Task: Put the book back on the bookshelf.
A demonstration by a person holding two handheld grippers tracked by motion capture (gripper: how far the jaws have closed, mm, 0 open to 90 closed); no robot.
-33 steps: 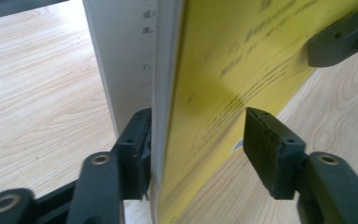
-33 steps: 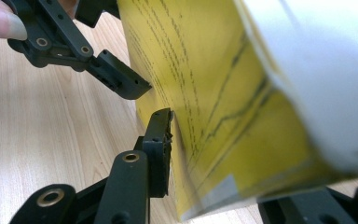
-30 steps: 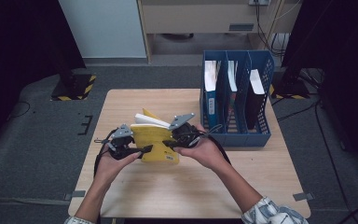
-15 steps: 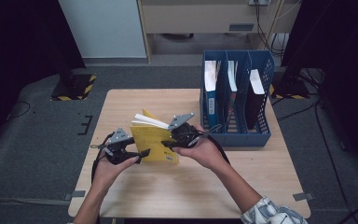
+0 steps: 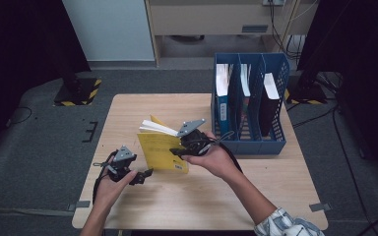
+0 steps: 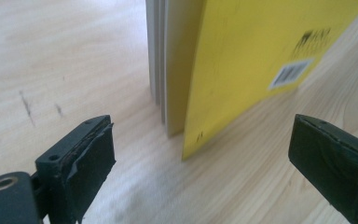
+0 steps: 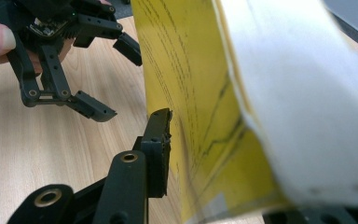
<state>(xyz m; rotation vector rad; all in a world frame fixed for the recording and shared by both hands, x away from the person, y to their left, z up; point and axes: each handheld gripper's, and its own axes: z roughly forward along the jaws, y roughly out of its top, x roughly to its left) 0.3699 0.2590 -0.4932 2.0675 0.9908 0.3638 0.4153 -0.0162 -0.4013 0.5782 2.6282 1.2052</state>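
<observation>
1. Nearest the person, the left gripper (image 5: 145, 174) is held low over the front left part of the tabletop (image 5: 128, 113). Its jaws have just been opening and now stand spread wide, with nothing between the pads.
2. In the left gripper view, the bare wood lies between those two black jaws, and the lower corner of the yellow book (image 6: 247, 60) stands just beyond them, apart from both pads.
3. A little farther in, the yellow book (image 5: 163, 150) stands upright on its bottom edge near the middle of the tabletop, its pale pages fanned open at the top and a barcode label at its lower corner.
4. The right gripper (image 5: 177, 150) pinches the book at its right side; in the right gripper view one black jaw presses flat against the yellow cover (image 7: 186, 93), the other being hidden behind the pages.
5. The right gripper view also shows the left gripper (image 7: 114, 79) beyond the cover, jaws apart and clear of the book.
6. Farthest back, on the right of the tabletop, a blue file rack (image 5: 275, 142) stands upright with books in its slots, well apart from the yellow book.
</observation>
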